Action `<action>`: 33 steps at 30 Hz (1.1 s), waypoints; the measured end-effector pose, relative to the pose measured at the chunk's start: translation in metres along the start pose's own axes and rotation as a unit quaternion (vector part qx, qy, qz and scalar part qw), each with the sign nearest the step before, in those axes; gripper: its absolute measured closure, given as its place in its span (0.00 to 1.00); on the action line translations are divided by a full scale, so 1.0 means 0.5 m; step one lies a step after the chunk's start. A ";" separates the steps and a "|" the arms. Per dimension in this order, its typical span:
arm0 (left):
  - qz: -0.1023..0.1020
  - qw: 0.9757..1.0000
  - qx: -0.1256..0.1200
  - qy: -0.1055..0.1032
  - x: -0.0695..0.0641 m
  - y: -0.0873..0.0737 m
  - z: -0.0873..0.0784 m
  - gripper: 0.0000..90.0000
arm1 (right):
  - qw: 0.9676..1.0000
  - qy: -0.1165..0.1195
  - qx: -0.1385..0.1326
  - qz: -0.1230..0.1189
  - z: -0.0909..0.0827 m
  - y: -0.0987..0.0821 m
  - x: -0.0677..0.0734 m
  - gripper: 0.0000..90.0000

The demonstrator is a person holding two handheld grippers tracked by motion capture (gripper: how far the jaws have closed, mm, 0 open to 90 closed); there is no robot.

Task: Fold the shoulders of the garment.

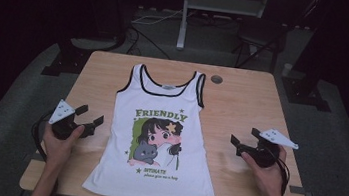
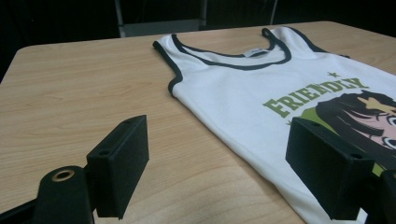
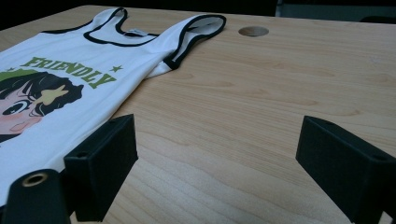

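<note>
A white tank top [image 1: 159,126] with dark trim, the word FRIENDLY and a cartoon print lies flat in the middle of the wooden table [image 1: 242,101], neck toward the far edge. My left gripper [image 1: 91,114] rests just left of the shirt's side, open, nothing between its jaws. On the opposite side my right gripper [image 1: 244,136] sits on bare wood, also open and empty. In the left gripper view the tank top [image 2: 261,88] spreads ahead and right of the gripper [image 2: 233,172]. In the right gripper view the tank top [image 3: 60,88] lies to the left of the gripper [image 3: 219,168].
A round cable hole [image 1: 216,79] sits in the table near the far edge, right of the shirt's strap, also seen as the hole [image 3: 253,31]. Beyond the table stand dark stands, cables and a white frame [image 1: 185,13] on the floor.
</note>
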State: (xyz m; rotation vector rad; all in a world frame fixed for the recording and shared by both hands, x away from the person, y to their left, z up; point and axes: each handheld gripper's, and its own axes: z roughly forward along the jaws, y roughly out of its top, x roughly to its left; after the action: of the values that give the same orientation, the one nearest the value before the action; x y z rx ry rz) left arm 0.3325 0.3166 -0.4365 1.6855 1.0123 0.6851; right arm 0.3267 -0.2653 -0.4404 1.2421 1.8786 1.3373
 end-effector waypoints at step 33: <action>0.016 1.000 -0.016 -0.019 -0.078 -0.030 -0.075 0.24 | 0.998 0.055 0.022 -0.002 0.249 0.261 -0.004 0.13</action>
State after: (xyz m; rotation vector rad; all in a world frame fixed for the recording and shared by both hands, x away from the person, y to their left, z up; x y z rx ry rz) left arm 0.2783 0.3020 -0.4375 1.6833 0.9446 0.6840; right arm 0.4783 -0.1990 -0.3677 1.2078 1.9957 1.3952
